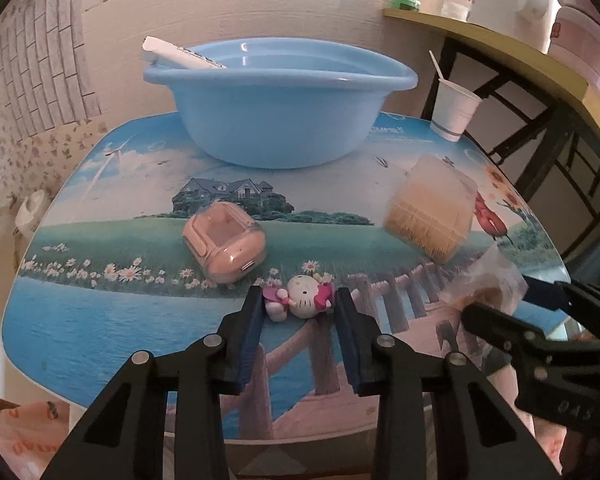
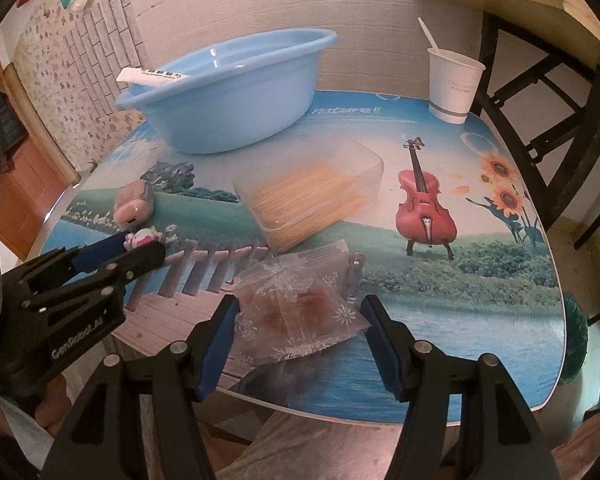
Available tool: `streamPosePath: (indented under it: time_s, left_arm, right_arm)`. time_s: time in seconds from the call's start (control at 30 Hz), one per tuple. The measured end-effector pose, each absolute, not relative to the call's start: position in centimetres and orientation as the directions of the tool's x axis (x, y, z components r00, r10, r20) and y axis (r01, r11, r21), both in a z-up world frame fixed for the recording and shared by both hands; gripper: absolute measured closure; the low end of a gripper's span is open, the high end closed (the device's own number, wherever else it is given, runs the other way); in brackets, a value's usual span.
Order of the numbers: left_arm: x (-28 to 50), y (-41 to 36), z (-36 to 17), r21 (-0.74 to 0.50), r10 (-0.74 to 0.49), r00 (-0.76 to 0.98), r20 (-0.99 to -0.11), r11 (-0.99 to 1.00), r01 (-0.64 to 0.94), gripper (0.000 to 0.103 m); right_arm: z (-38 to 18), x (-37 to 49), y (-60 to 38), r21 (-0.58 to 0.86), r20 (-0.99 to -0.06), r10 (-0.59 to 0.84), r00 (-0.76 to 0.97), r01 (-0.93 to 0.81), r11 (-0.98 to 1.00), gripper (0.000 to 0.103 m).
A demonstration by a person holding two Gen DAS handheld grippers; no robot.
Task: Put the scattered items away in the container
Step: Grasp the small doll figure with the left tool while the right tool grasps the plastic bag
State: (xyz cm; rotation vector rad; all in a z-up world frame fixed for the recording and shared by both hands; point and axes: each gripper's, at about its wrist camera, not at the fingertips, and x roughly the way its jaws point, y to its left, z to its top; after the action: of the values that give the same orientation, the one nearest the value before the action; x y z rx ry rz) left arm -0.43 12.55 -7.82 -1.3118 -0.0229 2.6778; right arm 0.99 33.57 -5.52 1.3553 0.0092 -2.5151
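A blue basin (image 1: 276, 116) stands at the back of the picture-printed table, with a white remote (image 1: 180, 56) leaning inside it; it also shows in the right wrist view (image 2: 228, 92). My left gripper (image 1: 300, 304) is open, its fingers on either side of a small Hello Kitty figure (image 1: 304, 296) lying on the table. My right gripper (image 2: 300, 312) is open around a clear snack packet (image 2: 300, 300). A pink earbud case (image 1: 224, 248) and a clear box of toothpicks (image 1: 428, 208) lie between the grippers and the basin.
A white paper cup (image 1: 452, 108) with a stick in it stands at the table's back right. A yellow shelf (image 1: 500, 48) on a black frame is to the right, with a rice cooker (image 1: 584, 52) on it. The table's front edge (image 2: 340, 412) is right below the grippers.
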Motion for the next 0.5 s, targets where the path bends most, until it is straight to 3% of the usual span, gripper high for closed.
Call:
streamPosePath:
  time_s: [0.5]
  left_arm:
    - [1.3, 11.2, -7.6, -0.116, 0.181, -0.581, -0.793, -0.982, -0.148, 0.070]
  right_arm:
    - [-5.5, 1.3, 31.4, 0.070, -0.842, -0.173, -0.511, 0.214, -0.974, 0.038]
